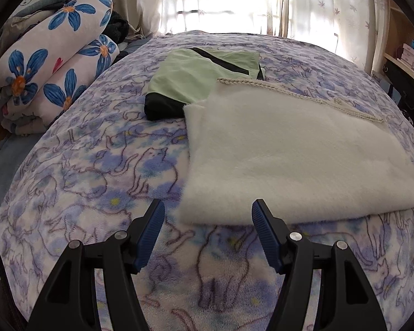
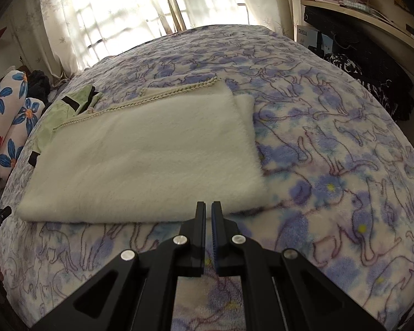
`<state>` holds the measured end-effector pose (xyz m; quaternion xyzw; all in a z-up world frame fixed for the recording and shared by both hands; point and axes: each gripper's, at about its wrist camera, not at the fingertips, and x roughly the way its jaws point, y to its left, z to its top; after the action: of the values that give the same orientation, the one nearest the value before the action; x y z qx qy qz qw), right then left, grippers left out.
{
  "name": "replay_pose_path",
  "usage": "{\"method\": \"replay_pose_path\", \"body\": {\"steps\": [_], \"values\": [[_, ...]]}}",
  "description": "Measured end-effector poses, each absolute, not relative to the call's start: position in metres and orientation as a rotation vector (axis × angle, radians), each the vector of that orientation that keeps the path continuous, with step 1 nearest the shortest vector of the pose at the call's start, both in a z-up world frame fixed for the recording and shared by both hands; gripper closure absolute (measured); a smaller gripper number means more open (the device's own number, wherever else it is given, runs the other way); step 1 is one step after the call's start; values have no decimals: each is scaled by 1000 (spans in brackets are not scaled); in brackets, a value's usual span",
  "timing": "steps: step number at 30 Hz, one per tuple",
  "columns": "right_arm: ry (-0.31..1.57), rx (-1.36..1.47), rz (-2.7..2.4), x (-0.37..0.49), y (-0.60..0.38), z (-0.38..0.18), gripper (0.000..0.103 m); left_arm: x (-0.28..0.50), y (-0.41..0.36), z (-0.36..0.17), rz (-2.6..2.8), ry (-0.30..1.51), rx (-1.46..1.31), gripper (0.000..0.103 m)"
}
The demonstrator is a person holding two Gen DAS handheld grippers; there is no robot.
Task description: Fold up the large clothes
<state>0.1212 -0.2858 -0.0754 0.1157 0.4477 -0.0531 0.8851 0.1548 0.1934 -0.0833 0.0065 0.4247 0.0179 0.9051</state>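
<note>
My left tongs (image 1: 207, 209) stand wide, nothing between the blue pads (image 1: 265, 234). My right tongs (image 2: 208, 211) are pinched nearly together, a thin slit only, no cloth in them. Neither touches anything.

The task's thing, the white fleece garment (image 1: 295, 154), lies folded flat on the bed (image 1: 77, 193), just ahead of both tongs and below them. Its near folded edge runs crosswise to the way I point, so the long axis goes left-right, short axis away from me. From the left tongs the near-left corner is straight ahead, the bulk spreading off to the right. From the right tongs the near-right corner is just ahead, a touch right of the tips, the bulk off to the left. So each hand has its own corner, about equally near; I'd judge neither has the advantage.

Braided trim (image 1: 303, 95) marks the far edge. A green and black garment (image 1: 201, 80) sits beyond the far-left corner, partly under the white one, already folded I think. A flowered quilt roll (image 1: 49, 66) sits well off to the left.

Fold looks close to done; any further fold would start from that near edge.
</note>
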Motion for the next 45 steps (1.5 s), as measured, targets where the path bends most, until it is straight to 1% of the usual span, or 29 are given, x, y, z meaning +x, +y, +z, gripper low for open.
{"method": "replay_pose_path", "body": {"steps": [8,10,12,13,14,15,21,27,35,39,41,43,44,45], "values": [[926,220,-39,99,-257,-72,98,127,183,-83,-30,916,25,38],[921,210,-17,94,-248,-72,97,120,180,-83,-64,928,13,37],[912,204,2,91,-238,-72,89,115,178,-84,-110,940,-25,33],[904,199,10,89,-233,-72,82,112,177,-85,-136,944,-59,31],[895,196,18,88,-228,-71,77,110,176,-86,-158,949,-93,30],[887,192,29,87,-223,-71,76,109,176,-88,-187,959,-138,30],[852,170,84,91,-190,-75,76,117,173,-113,-314,1009,-385,30],[848,132,123,111,-165,-85,76,137,174,-143,-361,977,-558,30],[849,162,167,147,-152,-97,76,193,182,-176,-242,932,-637,30],[849,171,178,168,-147,-100,76,224,186,-182,-212,908,-654,30],[844,169,181,180,-145,-101,76,237,185,-184,-186,886,-658,33],[832,161,173,193,-140,-101,76,244,185,-185,-149,868,-645,52],[826,147,163,199,-136,-100,76,246,186,-185,-145,859,-642,56],[823,131,159,206,-132,-101,76,247,189,-184,-131,839,-640,67]]}}
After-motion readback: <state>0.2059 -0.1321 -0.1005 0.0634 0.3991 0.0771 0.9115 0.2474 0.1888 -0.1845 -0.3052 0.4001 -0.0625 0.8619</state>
